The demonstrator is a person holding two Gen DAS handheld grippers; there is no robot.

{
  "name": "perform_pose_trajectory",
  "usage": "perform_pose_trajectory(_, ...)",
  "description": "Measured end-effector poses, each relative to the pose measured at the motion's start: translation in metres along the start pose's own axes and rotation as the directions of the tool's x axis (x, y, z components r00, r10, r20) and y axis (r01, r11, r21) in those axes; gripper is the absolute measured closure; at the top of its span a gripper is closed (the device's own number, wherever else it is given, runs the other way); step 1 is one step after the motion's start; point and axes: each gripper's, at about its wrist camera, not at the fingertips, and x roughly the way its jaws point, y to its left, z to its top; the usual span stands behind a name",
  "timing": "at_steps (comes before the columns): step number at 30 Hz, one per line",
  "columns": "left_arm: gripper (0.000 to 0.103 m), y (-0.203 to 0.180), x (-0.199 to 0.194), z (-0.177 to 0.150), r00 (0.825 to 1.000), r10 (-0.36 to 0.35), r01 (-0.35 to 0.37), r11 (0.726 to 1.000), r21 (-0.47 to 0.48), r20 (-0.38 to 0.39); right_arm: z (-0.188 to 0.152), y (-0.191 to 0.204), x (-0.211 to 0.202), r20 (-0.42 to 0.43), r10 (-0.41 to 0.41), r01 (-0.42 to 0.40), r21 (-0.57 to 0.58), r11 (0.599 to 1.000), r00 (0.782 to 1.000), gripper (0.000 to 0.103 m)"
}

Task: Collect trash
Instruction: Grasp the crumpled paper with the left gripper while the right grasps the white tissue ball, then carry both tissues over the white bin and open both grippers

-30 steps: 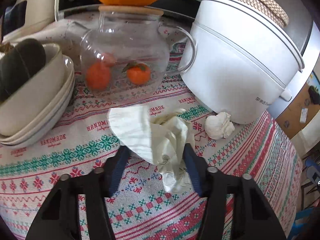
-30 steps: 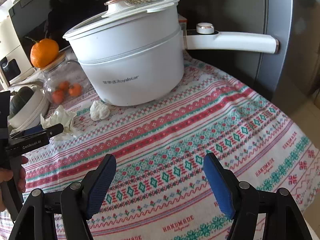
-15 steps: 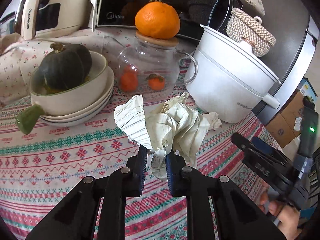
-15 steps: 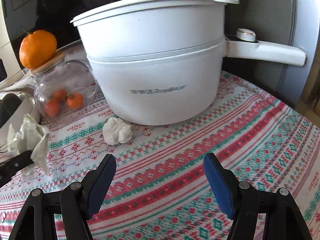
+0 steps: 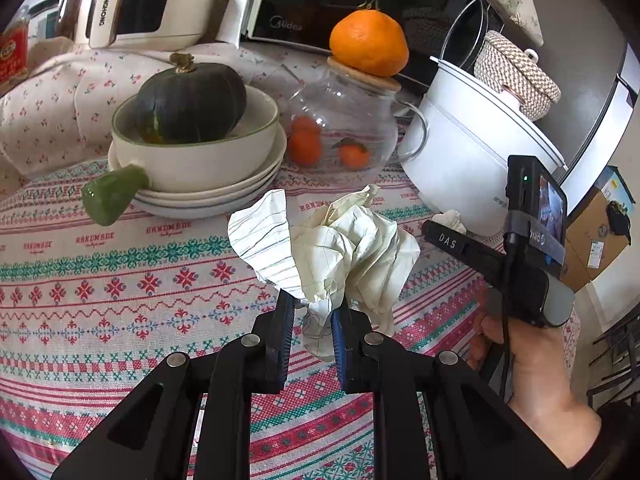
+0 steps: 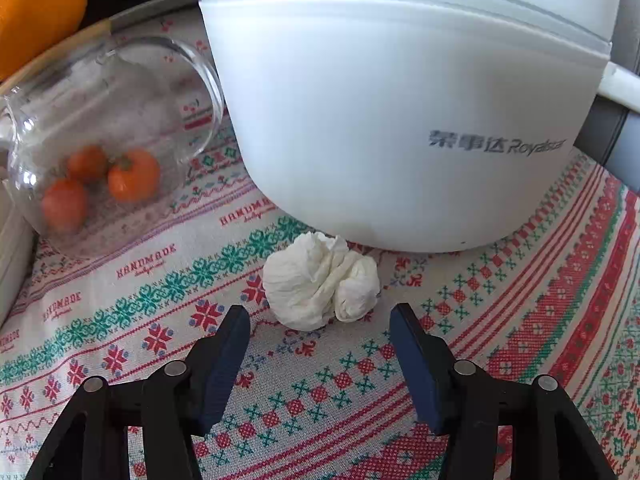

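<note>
While left gripper (image 5: 312, 312) pinches crumpled paper (image 5: 344, 248) | right gripper (image 6: 320, 320) closing toward tissue wad (image 6: 320, 284)

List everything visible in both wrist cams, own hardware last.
crumpled paper: 1, cream with lines, pinched in left gripper
tissue wad: 1, white, on cloth at pot's base
electric pot: 1, white, right of jar
glass jar: 1, clear, three small orange fruits inside
orange: 1, on jar's lid
squash: 1, dark green, in top bowl
bowls: stack, cream
woven lid: 1, beige, atop pot
tablecloth: 1, red-green pattern
microwave: 1, black, rear
left gripper: jaws shut on paper
right gripper: jaws closing, short of tissue
hand: 1, holding right gripper
</note>
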Motion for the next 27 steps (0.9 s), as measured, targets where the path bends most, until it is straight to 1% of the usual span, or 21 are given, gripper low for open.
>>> perform_pose_trajectory(1,0.084,0.003,0.001,-0.001,1.0,0.0,0.0,1.0,-0.005,-0.004,0.002,0.0,0.0,0.012,0.003,-0.003,0.006,1.0,1.0,0.045)
perform_pose_trajectory(2,0.084,0.005,0.001,-0.002,1.0,0.001,-0.001,1.0,-0.009,-0.007,0.005,0.0,0.001,0.019,0.012,-0.013,0.008,1.0,1.0,0.052)
perform_pose_trajectory(3,0.084,0.006,0.002,-0.003,1.0,0.003,-0.003,1.0,-0.012,-0.01,0.007,0.001,0.003,0.017,0.008,-0.008,0.002,1.0,1.0,0.055)
perform_pose_trajectory(8,0.084,0.008,0.0,-0.006,1.0,0.009,-0.01,0.999,-0.034,-0.024,0.011,0.003,0.008,0.023,0.006,-0.006,-0.028,1.0,1.0,0.068)
perform_pose_trajectory(11,0.084,0.002,-0.008,-0.006,0.999,0.017,-0.018,0.999,-0.038,-0.03,0.009,0.004,0.003,0.023,0.016,-0.015,-0.06,0.998,1.0,0.07)
perform_pose_trajectory(14,0.084,-0.01,-0.023,-0.005,1.0,0.011,-0.012,0.999,-0.04,-0.024,0.003,-0.002,-0.014,0.013,0.048,-0.046,-0.089,0.995,0.999,0.07)
perform_pose_trajectory(16,0.084,-0.02,-0.034,-0.006,0.999,0.024,-0.025,0.999,-0.04,-0.031,-0.001,-0.011,-0.031,0.014,0.064,-0.062,-0.103,0.993,0.998,0.07)
perform_pose_trajectory(20,0.084,-0.047,-0.062,-0.01,0.999,0.041,-0.042,0.999,-0.019,-0.035,-0.009,-0.04,-0.074,0.008,0.102,-0.1,-0.121,0.988,0.995,0.07)
perform_pose_trajectory(24,0.084,-0.08,-0.097,-0.02,0.997,0.068,-0.068,0.997,0.029,-0.024,-0.013,-0.073,-0.12,0.027,0.113,-0.107,-0.155,0.982,0.993,0.07)
perform_pose_trajectory(27,0.084,-0.098,-0.119,-0.032,0.997,0.079,-0.078,0.996,0.032,-0.022,-0.018,-0.098,-0.156,0.04,0.115,-0.107,-0.174,0.979,0.993,0.07)
